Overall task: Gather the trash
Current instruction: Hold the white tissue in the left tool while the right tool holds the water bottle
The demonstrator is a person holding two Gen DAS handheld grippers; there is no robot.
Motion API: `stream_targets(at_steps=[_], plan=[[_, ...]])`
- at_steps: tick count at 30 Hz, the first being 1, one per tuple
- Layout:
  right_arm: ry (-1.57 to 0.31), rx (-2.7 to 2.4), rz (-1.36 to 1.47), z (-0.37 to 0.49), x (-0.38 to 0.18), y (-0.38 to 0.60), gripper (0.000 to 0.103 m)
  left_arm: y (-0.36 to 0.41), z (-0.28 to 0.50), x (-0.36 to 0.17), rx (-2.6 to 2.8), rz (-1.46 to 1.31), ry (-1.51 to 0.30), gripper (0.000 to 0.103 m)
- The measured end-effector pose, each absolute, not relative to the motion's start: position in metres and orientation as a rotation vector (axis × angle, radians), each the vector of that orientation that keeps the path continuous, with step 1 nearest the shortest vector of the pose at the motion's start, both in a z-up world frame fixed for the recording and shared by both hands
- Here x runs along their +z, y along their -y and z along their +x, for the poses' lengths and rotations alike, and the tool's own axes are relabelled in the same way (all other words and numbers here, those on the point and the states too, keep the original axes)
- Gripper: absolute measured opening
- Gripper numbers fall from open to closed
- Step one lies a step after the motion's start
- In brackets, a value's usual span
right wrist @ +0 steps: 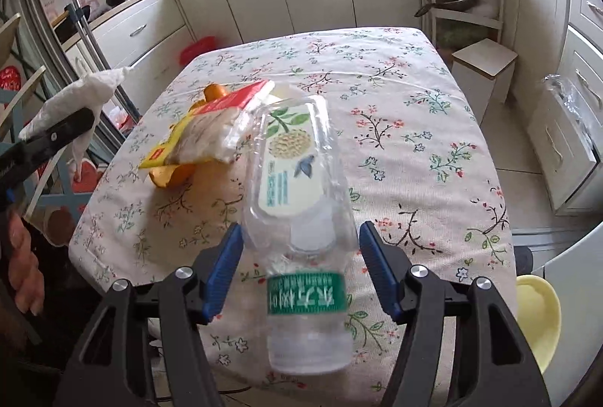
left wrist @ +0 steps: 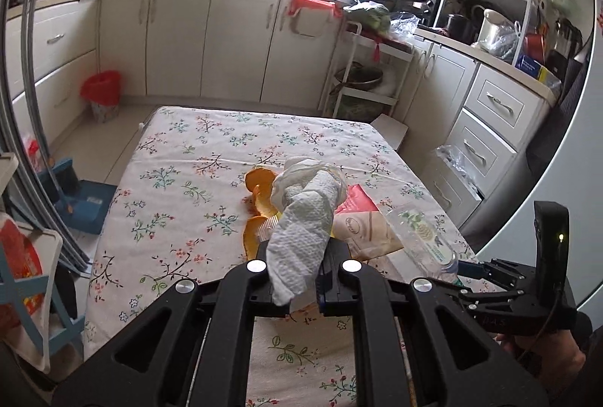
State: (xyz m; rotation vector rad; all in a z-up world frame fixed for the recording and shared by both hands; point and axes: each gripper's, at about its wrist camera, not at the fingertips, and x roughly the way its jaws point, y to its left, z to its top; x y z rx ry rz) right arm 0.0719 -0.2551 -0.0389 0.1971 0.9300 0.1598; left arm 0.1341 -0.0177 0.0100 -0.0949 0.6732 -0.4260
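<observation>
My left gripper [left wrist: 297, 256] is shut on a crumpled white paper towel [left wrist: 305, 218] and holds it above the floral table [left wrist: 181, 181]; it also shows in the right wrist view [right wrist: 71, 98]. My right gripper [right wrist: 297, 252] is open, its blue pads on either side of a clear plastic bottle [right wrist: 301, 203] with a green label that lies on the table [right wrist: 414, 128]. The bottle also shows in the left wrist view [left wrist: 422, 230]. Orange peel [left wrist: 258, 181] and a red and yellow snack wrapper [right wrist: 203, 128] lie on the table beside the bottle.
A red-lined bin [left wrist: 101, 94] stands on the floor by the far cabinets. A small white stool [right wrist: 486, 68] stands right of the table. A yellow bowl [right wrist: 535, 309] sits low at the right. Chairs and a blue dustpan [left wrist: 86, 196] are at the left.
</observation>
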Motion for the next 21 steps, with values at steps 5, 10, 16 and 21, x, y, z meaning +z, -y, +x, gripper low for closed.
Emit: stream_targets(at_steps=[5, 10, 16, 21], plan=[[-0.933, 0.165, 0.161, 0.074, -0.039, 0.243, 0.063, 0.019, 0.133, 0.009, -0.417, -0.081, -0.673, 0.008], [-0.938, 0.158, 0.16, 0.072, -0.04, 0.247, 0.059, 0.018, 0.132, 0.01, -0.413, -0.079, -0.661, 0.008], [-0.939, 0.139, 0.165, 0.074, -0.043, 0.25, 0.061, 0.025, 0.129, 0.012, -0.413, -0.044, -0.64, 0.008], [-0.928, 0.143, 0.175, 0.074, -0.045, 0.249, 0.06, 0.031, 0.125, 0.014, -0.409, -0.011, -0.624, 0.008]])
